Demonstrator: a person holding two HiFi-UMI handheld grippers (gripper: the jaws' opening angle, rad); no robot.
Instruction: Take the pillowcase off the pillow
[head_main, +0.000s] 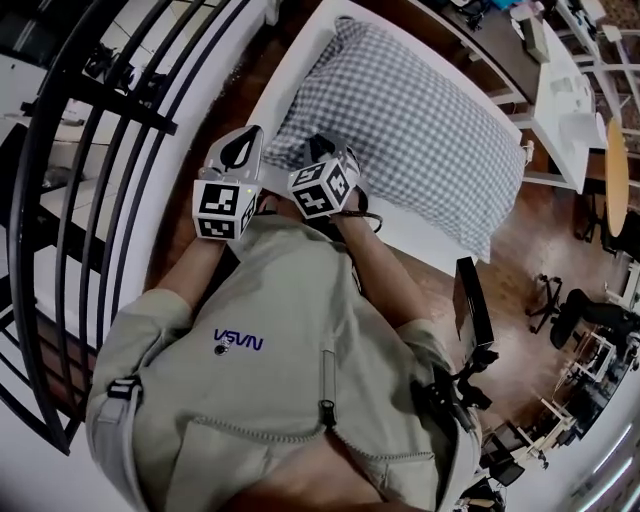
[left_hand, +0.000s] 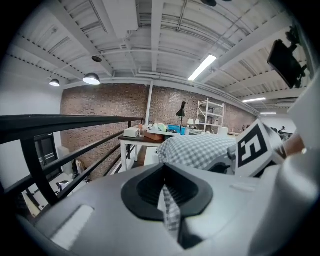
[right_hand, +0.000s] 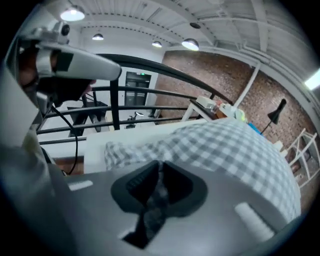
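Two claws sit at the near end of the pillowcase (head_main: 400, 120), which lies on the white table (head_main: 415, 232) with the pillow still inside it. The pillow itself is hidden under the cloth. State: the left gripper (left_hand: 164, 175) is clenched on a thin fold of the checked fabric. The right gripper (right_hand: 159, 172) has its jaws part-way apart, with blurred checked cloth in the gap, and it doesn't look pinched.

Handling guess: the case is thin woven cloth — light, limp and not fragile, but it bunches and will slip out of a shallow pinch. The filling looks soft and bulky, so expect it to drag against the case rather than slide free.

Take hold at the open hem or a corner seam at this near end — deep bite, doubled fabric. One claw should probably pin the pillow through the cloth while the other peels the hem back.
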